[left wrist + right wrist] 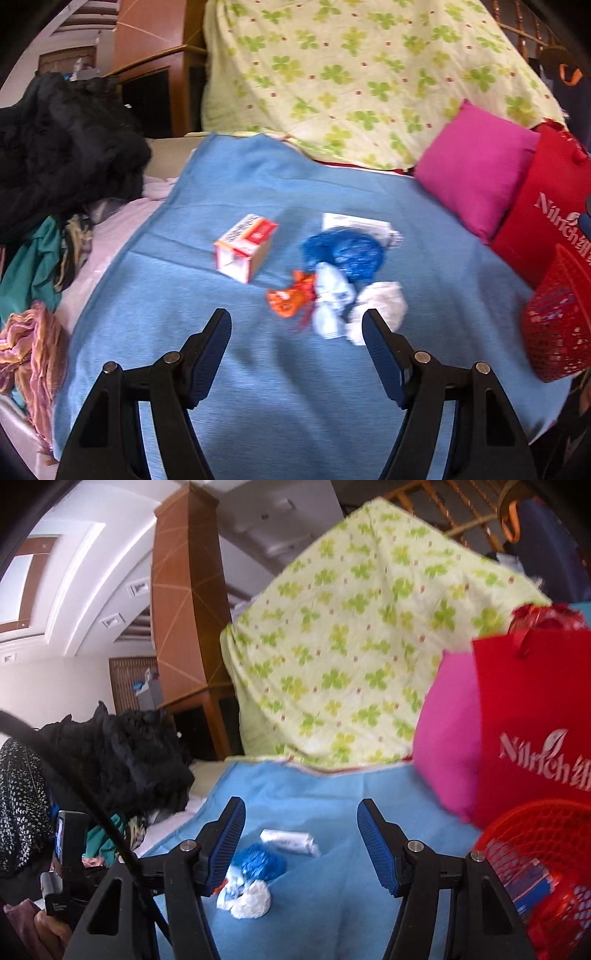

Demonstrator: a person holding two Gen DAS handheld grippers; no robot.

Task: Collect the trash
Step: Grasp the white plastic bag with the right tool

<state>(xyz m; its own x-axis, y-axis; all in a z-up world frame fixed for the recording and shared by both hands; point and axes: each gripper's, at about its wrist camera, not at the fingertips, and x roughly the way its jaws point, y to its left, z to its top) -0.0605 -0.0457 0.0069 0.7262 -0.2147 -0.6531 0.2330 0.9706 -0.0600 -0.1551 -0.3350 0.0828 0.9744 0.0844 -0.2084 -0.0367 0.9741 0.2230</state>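
Note:
Trash lies on a blue blanket [258, 369]: a red and white carton [245, 245], an orange wrapper [290, 299], a crumpled blue bag [345, 253], a pale blue wrapper [330, 299], a white tissue wad [380, 306] and a white packet [360, 223]. My left gripper [297, 325] is open and empty, just short of the pile. My right gripper [301, 818] is open and empty above the blanket, with the blue bag [260, 862], tissue wad [253, 901] and white packet [290, 841] below its left finger. A red mesh basket [546, 871] with trash inside stands at the right; it also shows in the left wrist view [557, 325].
A red shopping bag [546, 210] and a pink cushion [476, 173] lean behind the basket. A clover-print quilt [354, 74] is piled at the back. Dark clothes [62, 147] and scarves [33, 347] lie at the left edge of the bed.

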